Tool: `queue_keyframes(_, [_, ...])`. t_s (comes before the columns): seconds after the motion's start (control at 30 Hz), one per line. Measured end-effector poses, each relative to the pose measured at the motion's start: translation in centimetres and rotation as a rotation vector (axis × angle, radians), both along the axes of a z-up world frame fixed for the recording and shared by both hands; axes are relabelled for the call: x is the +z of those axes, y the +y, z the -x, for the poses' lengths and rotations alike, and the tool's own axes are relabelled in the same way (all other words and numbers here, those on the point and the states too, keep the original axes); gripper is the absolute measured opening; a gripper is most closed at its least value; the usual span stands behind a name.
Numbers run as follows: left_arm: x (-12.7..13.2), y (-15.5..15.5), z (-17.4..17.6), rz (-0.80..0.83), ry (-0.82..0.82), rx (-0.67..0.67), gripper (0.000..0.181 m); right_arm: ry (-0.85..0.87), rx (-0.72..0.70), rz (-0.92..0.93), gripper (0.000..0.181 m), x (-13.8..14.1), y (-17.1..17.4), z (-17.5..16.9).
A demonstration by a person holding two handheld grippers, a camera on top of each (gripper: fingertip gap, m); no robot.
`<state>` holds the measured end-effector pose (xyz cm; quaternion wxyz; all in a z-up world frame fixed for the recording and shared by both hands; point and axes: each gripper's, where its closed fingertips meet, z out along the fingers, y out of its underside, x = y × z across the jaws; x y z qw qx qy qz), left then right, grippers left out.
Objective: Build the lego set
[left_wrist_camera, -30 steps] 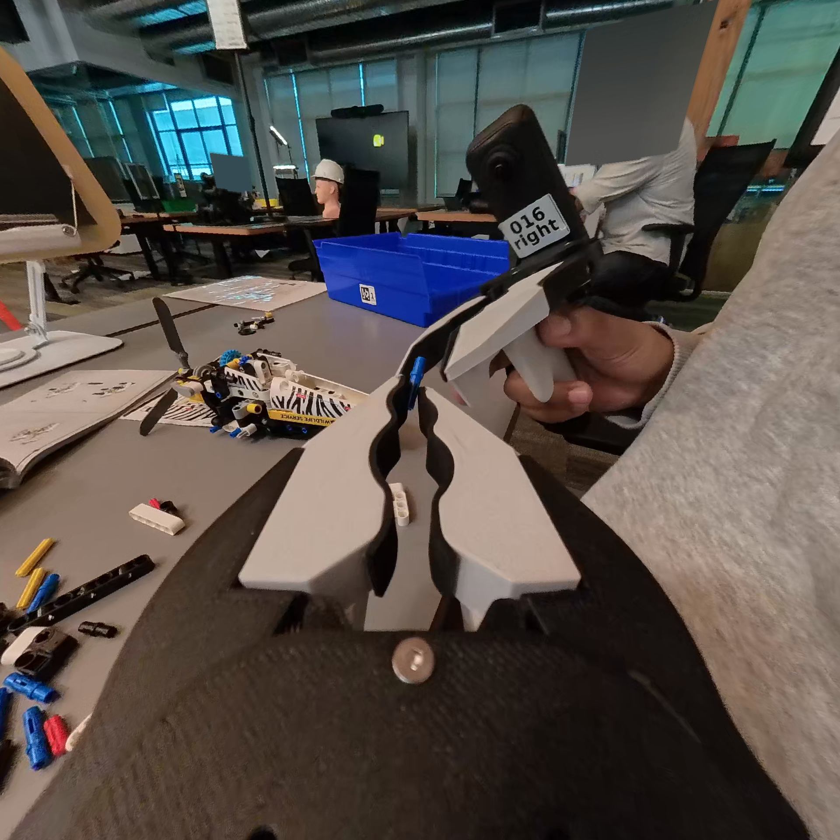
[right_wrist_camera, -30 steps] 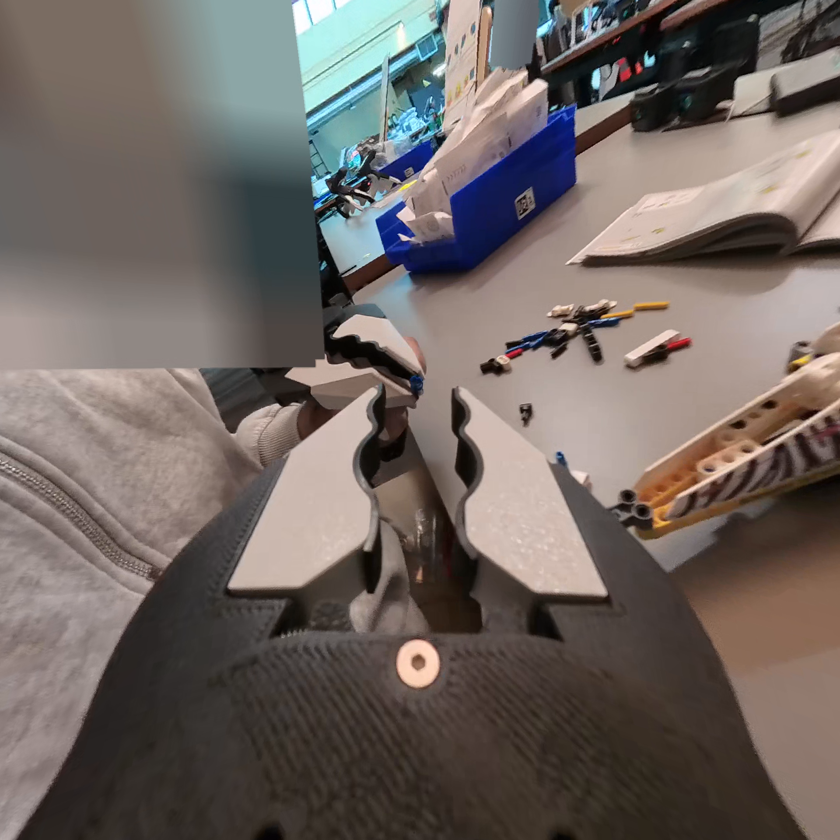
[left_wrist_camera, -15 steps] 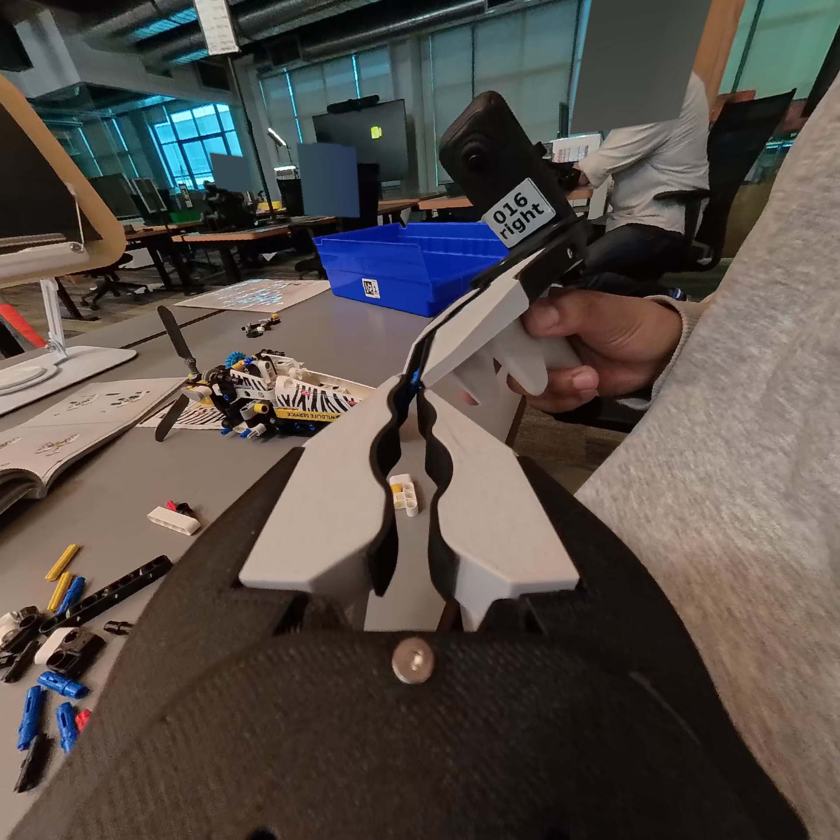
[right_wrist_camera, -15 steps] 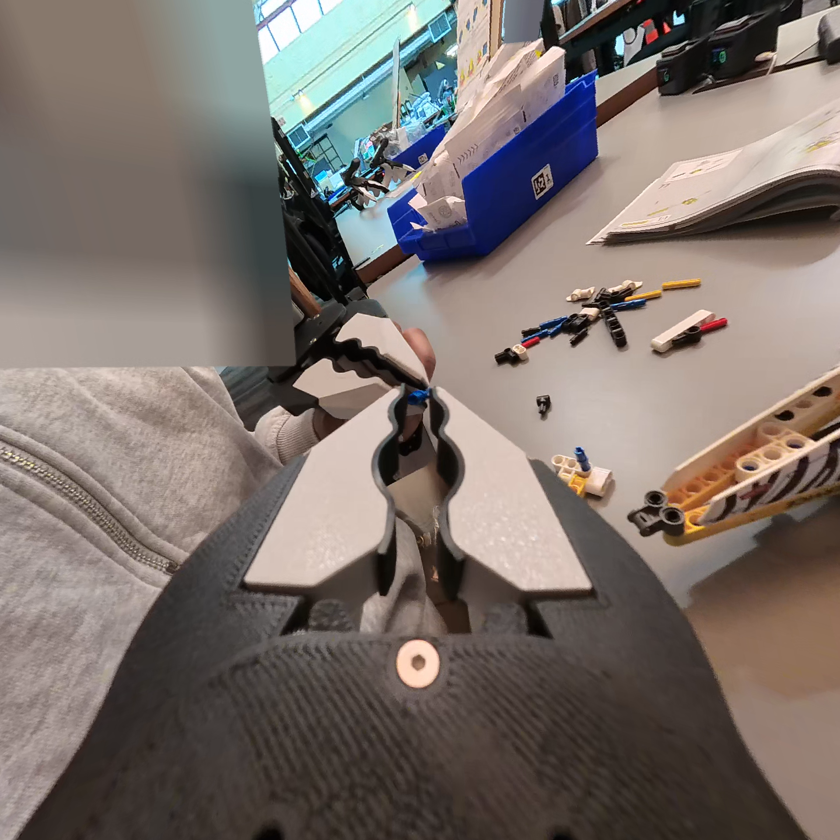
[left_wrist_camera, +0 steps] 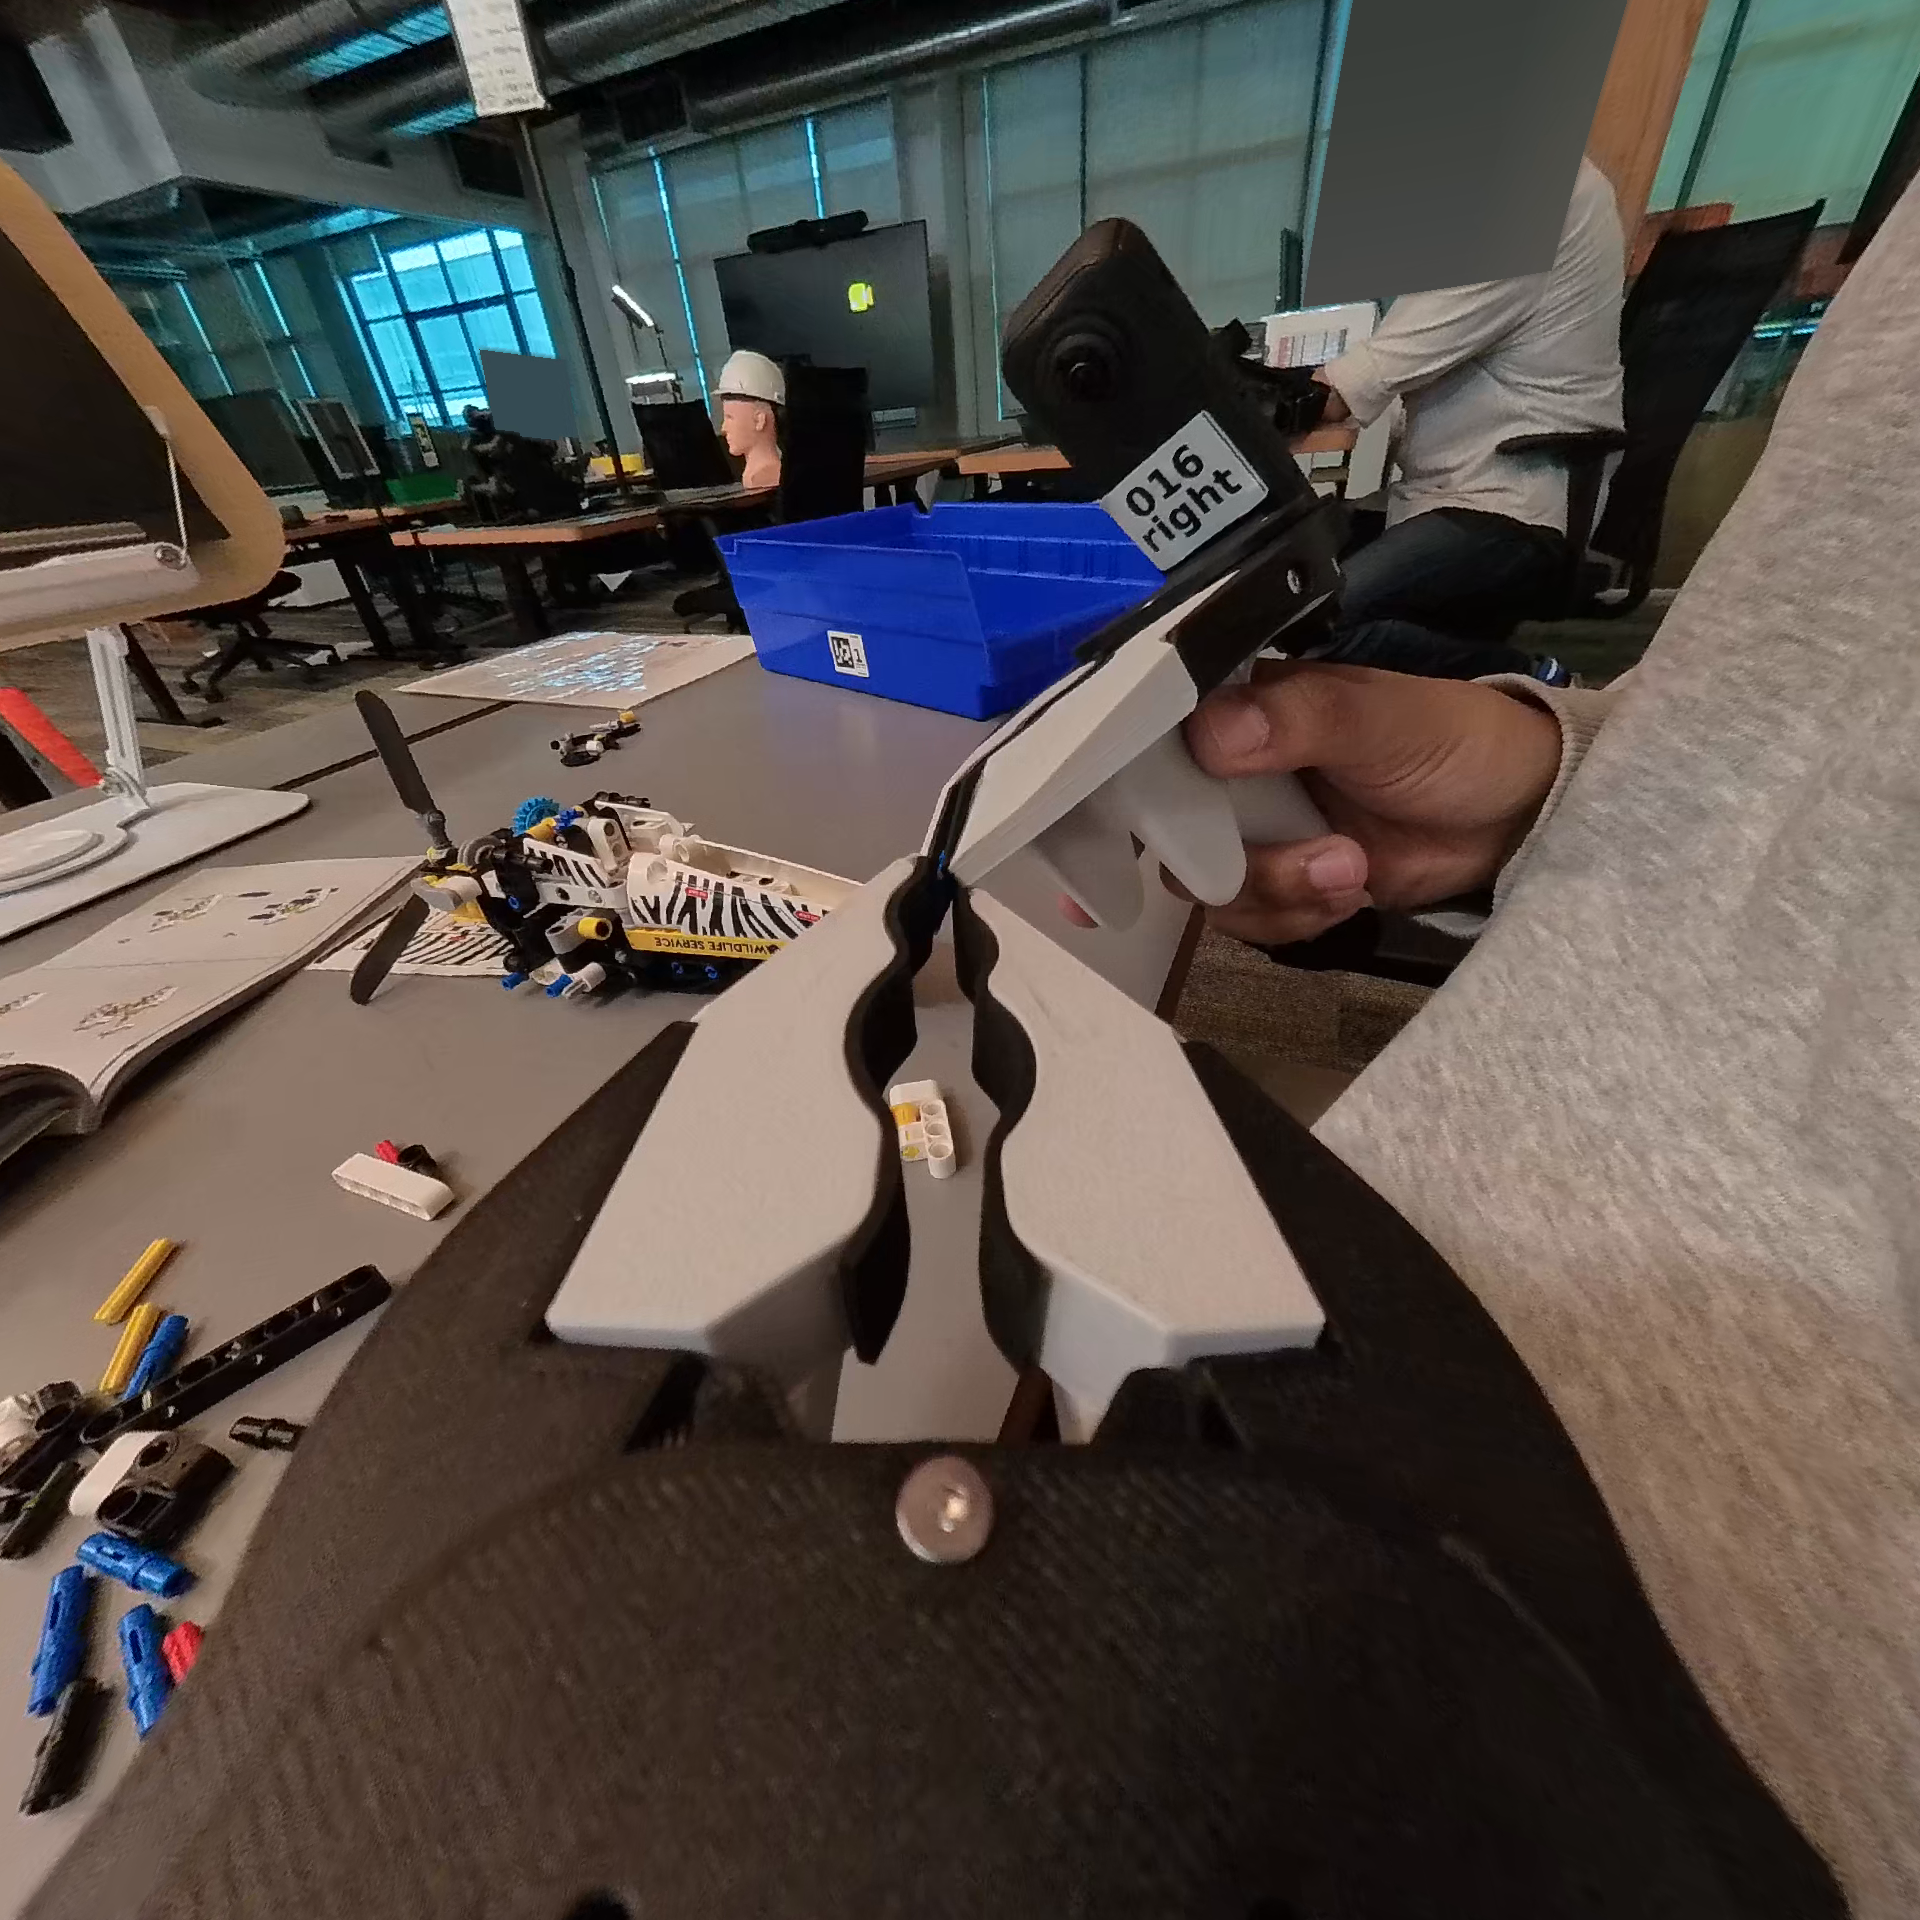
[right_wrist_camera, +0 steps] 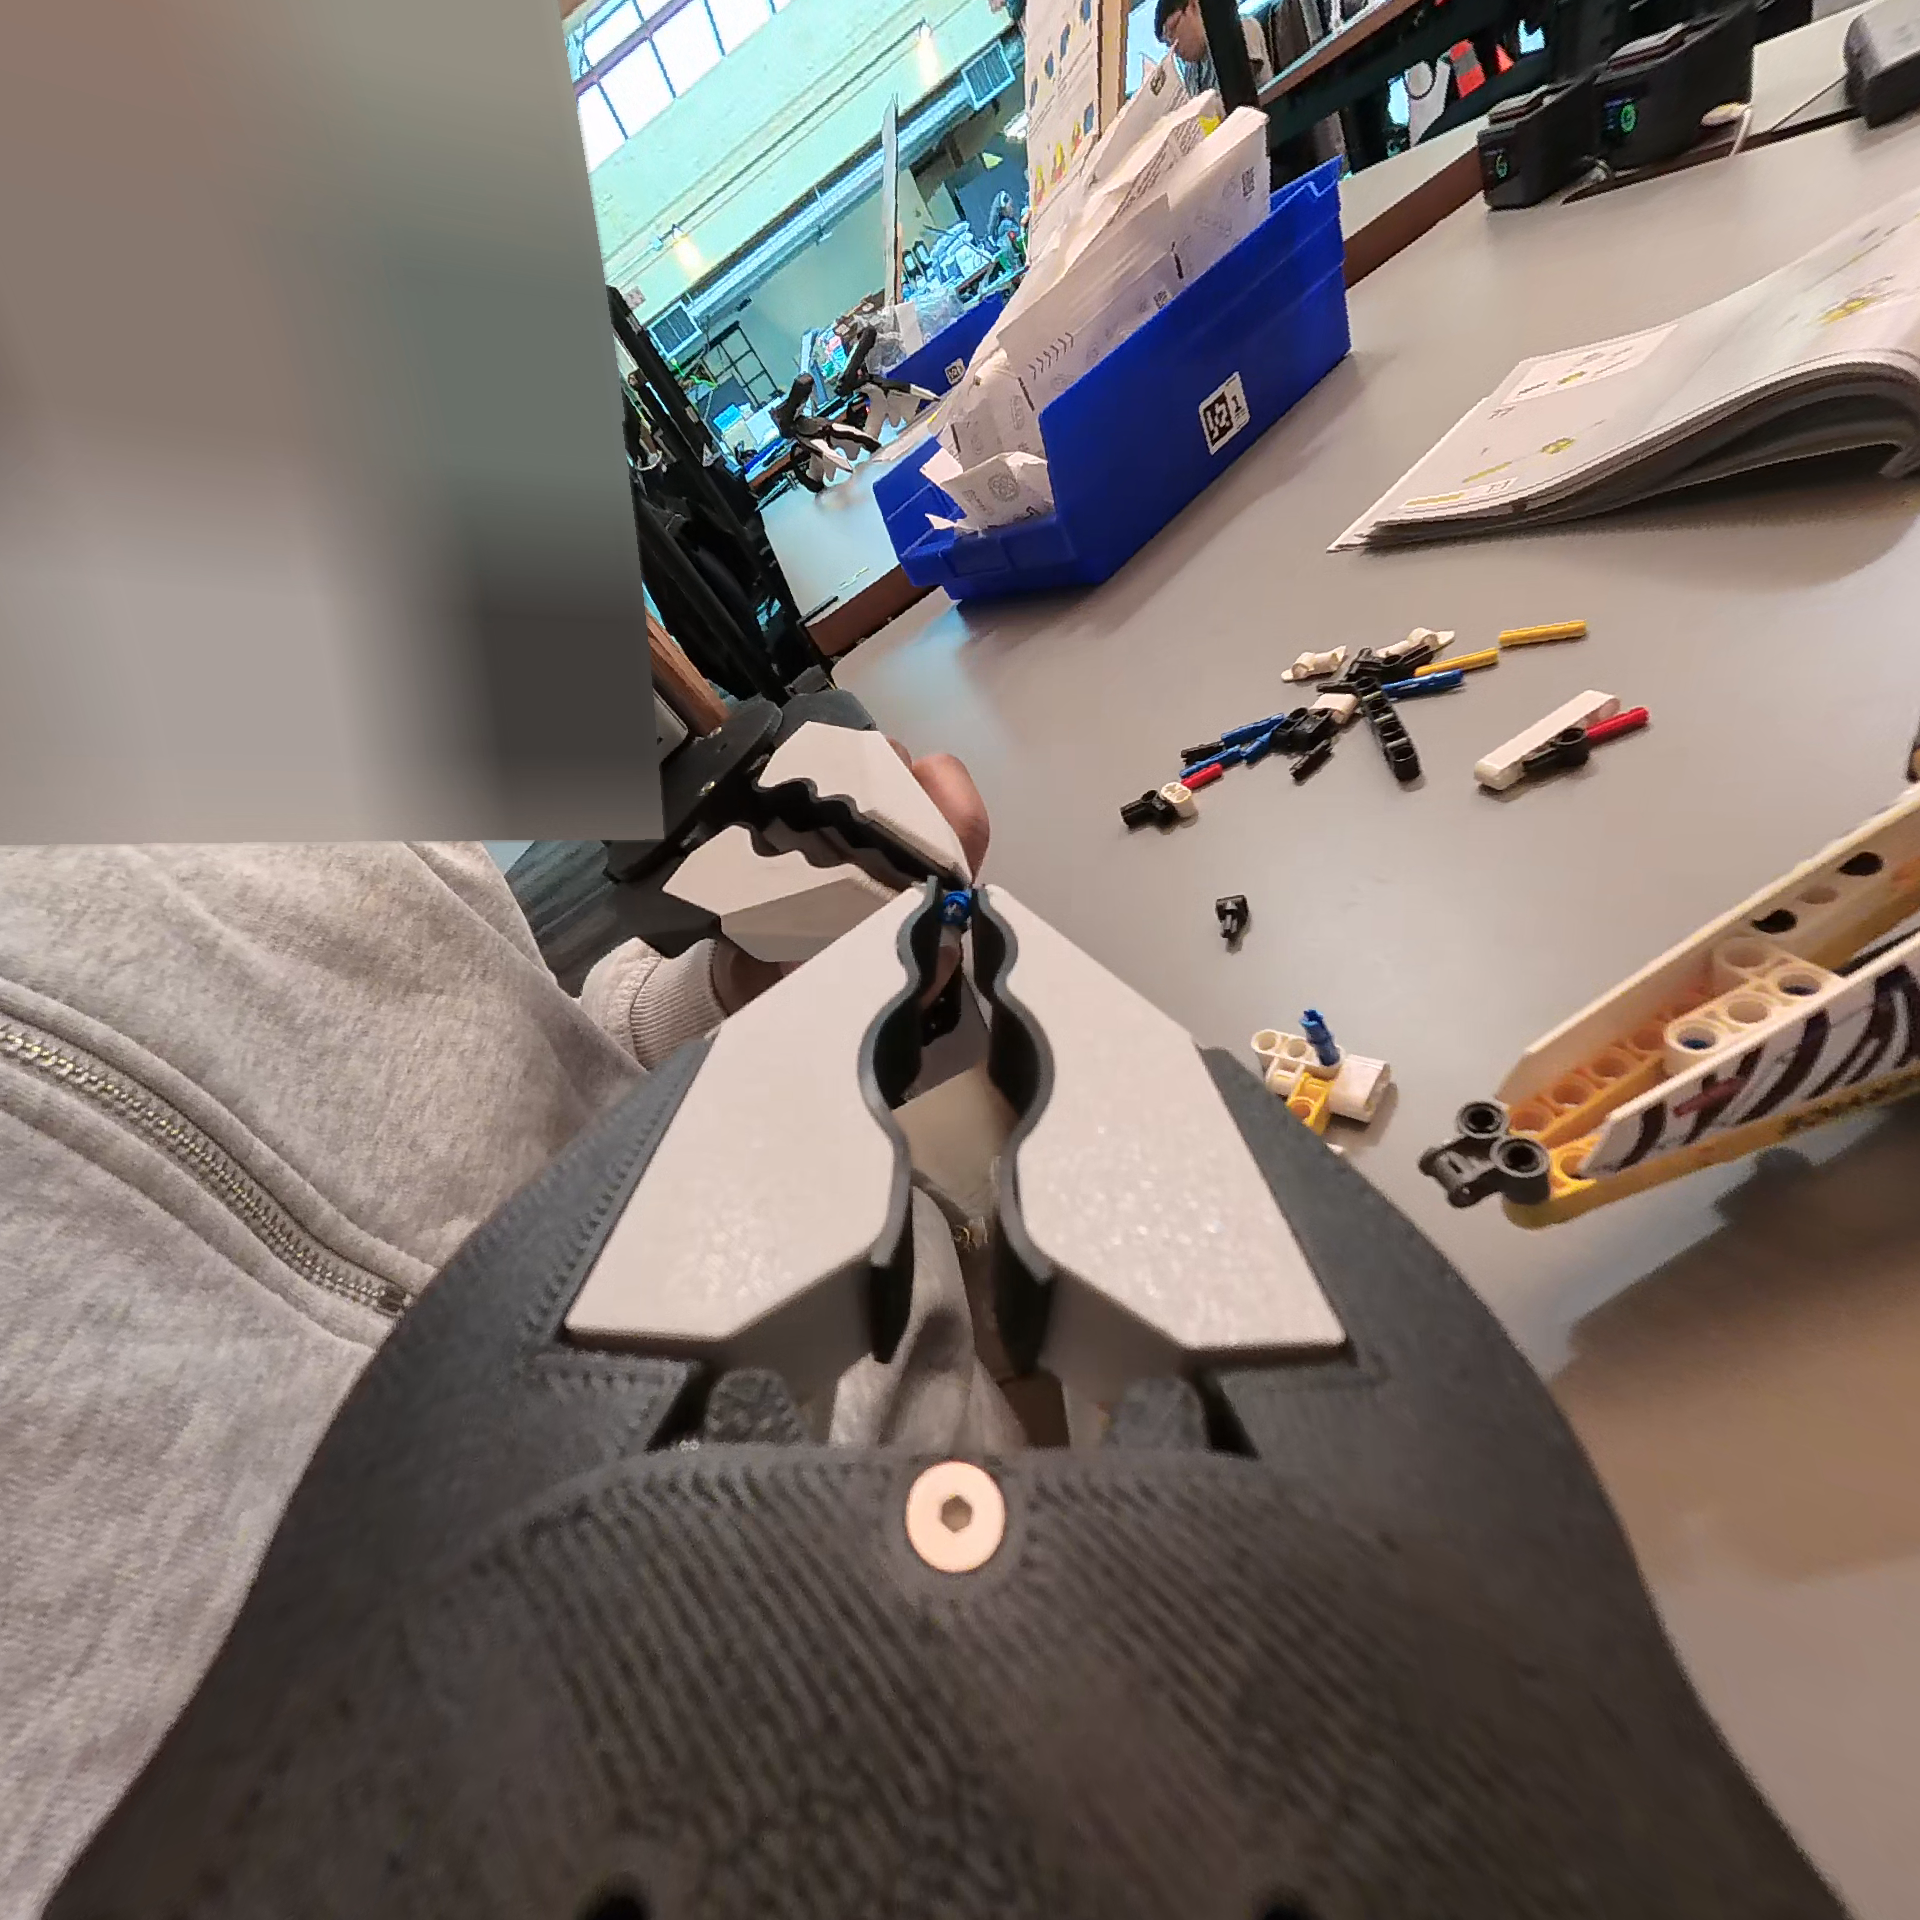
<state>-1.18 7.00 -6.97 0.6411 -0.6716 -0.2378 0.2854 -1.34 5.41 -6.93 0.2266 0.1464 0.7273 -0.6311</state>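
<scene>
Right wrist view: both tools, left and right, are pinching one blue pin mid-handover; next, one must release.

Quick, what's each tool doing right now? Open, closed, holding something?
Left tool: closed on the small blue pin.
Right tool: closed on the same blue pin, tip to tip with the left.
</scene>
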Motion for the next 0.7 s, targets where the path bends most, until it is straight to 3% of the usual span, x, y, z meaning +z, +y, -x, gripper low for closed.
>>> queue_keyframes(0.2, [-0.3,0.0,0.1,-0.002,-0.02,0.0,0.002,0.007,-0.01,-0.023,0.002,-0.3,0.1,0.1])
queue_keyframes(0.33, [-1.5,-0.9,1.3,0.004,-0.11,0.067,0.022,0.07,-0.08,-0.088,0.003,-0.5,1.4,1.8])
queue_keyframes(0.47, [-3.9,-1.0,2.1,-0.012,-0.328,0.08,0.035,0.191,-0.118,-0.289,0.003,-2.6,2.7,3.3])
queue_keyframes(0.57, [-6.4,-0.8,2.2,0.036,-0.472,0.097,0.034,0.296,-0.084,-0.466,0.003,-4.9,2.7,3.2])
queue_keyframes(0.7, [-7.7,0.1,1.8,0.057,-0.546,0.097,0.027,0.433,-0.054,-0.643,0.003,-7.3,2.2,3.1])
